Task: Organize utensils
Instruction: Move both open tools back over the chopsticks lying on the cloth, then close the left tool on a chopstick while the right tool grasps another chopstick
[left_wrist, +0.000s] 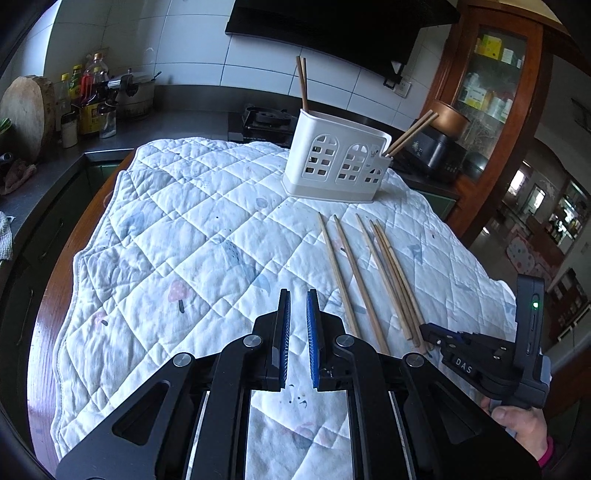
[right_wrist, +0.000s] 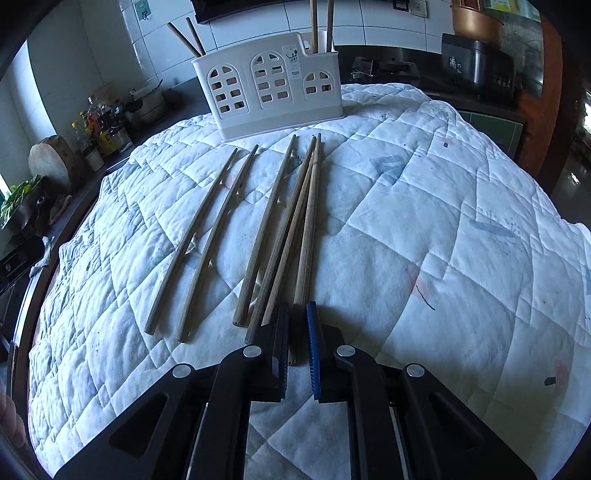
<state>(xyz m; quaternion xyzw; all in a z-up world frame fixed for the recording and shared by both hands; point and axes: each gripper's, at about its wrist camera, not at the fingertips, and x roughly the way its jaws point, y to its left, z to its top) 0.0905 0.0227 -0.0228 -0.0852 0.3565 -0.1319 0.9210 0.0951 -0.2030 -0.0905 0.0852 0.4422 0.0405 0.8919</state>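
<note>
Your right gripper (right_wrist: 298, 334), at the bottom centre of its own view, stands open by a narrow gap and straddles the near end of the rightmost loose wooden chopstick (right_wrist: 308, 236) without clamping it, as far as you can tell. Your left gripper (left_wrist: 298, 325), low in its view, is just as narrowly open, holds nothing and hovers over the white quilted cloth (left_wrist: 177, 229) to the left of the sticks.

Six chopsticks lie side by side on the cloth, running from your fingers toward the upper middle of the frame; the three at the right crowd together, two of them crossing. You seem to be at the pick-up step: close on that one stick alone, keep its neighbours out of the pinch, then lift and tip it upright.

Beyond the sticks stands the white plastic utensil holder with arched window cut-outs (right_wrist: 273, 85). One end compartment holds two upright chopsticks (right_wrist: 320, 26), the other two leaning ones (right_wrist: 186, 37).
</note>
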